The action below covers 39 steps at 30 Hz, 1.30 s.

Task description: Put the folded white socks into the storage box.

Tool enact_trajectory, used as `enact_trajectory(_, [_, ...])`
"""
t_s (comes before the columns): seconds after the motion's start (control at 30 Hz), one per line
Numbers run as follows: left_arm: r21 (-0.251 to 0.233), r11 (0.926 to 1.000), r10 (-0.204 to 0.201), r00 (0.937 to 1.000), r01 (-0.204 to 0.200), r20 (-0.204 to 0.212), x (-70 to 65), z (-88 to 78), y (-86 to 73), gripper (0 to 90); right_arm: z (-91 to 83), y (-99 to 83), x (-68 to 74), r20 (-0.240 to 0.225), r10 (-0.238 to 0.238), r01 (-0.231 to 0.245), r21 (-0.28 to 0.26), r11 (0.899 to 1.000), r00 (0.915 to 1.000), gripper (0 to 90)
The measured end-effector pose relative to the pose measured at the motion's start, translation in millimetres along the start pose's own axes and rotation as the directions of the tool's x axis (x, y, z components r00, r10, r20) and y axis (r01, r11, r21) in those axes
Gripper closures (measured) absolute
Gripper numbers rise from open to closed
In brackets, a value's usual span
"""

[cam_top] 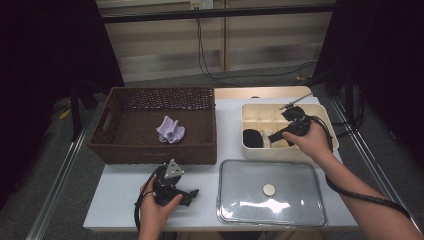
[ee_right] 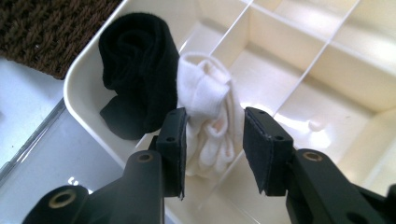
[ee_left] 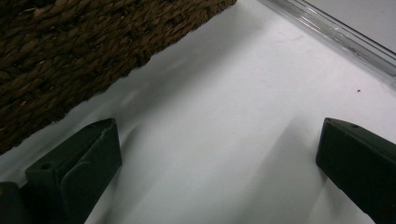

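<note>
**Right gripper over the white sock in the divided box**

The white table (cam_top: 125,192) carries three big things with narrow lanes between them. The brown woven basket (cam_top: 150,150) takes the far left part, its near wall standing just beyond the left gripper (cam_top: 186,196); a lilac cloth (cam_top: 170,130) lies on its floor. The clear lid (cam_top: 240,172) lies flat at the near right, a small round knob (cam_top: 269,189) at its middle, its far edge just short of the cream divided box (cam_top: 250,147). That box sits at the far right, close beside the basket's right wall, with only a thin strip of table between them.

In the box's near-left compartment a rolled black sock (ee_right: 135,70) lies against the rounded corner. The white sock (ee_right: 205,93) is bundled just beside it, touching it, against a partition wall (ee_right: 289,88). The other compartments offer free space.

The right gripper (ee_right: 214,149) hangs over the box's near rim, jaws parted, with the white sock between them; from this angle the pads seem to stand clear of the fabric.

The left gripper rests low over bare table between basket and lid, jaws spread wide with nothing between them.
</note>
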State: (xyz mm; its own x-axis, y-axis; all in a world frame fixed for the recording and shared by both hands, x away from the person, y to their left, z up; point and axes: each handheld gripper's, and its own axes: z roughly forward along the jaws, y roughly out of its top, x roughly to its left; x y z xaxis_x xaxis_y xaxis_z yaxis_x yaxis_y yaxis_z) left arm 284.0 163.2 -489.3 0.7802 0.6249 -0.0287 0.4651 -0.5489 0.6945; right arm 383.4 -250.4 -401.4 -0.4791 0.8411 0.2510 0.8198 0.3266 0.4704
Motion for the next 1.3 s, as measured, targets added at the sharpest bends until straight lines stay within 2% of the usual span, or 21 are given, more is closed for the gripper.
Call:
enact_trajectory(0.13, [0.001,1.0,0.001,1.0,-0.001,0.0,0.1,-0.1,0.0,0.0,-11.7,9.6,1.2,0.012,-0.021,0.02,0.023,1.0,0.9997,68.5])
enact_trajectory(0.27, [0.001,1.0,0.001,1.0,-0.001,-0.001,0.1,0.0,0.0,0.0,-20.3,20.6,5.2,0.022,-0.034,0.033,0.043,0.999,0.9992,70.7])
enact_trajectory(0.47, [0.004,1.0,0.004,1.0,-0.004,-0.006,0.1,-0.4,0.2,0.0,-22.6,33.0,10.5,0.036,-0.046,0.043,0.081,0.996,0.9983,77.3])
enact_trajectory(0.93, [0.001,1.0,-0.001,1.0,0.001,-0.005,-0.1,-0.2,0.2,0.0,-5.1,52.8,19.6,0.032,-0.056,0.051,0.127,0.991,0.9979,78.7])
enact_trajectory(1.03, [0.005,1.0,0.004,1.0,-0.004,-0.006,0.3,-0.4,0.2,0.0,4.0,50.0,17.6,0.039,-0.065,0.059,0.152,0.987,0.9971,78.4])
enact_trajectory(1.3, [0.005,1.0,0.004,1.0,-0.004,-0.006,0.3,-0.4,0.3,0.0,18.2,35.2,10.5,0.006,-0.057,0.056,0.167,0.984,0.9983,83.5])
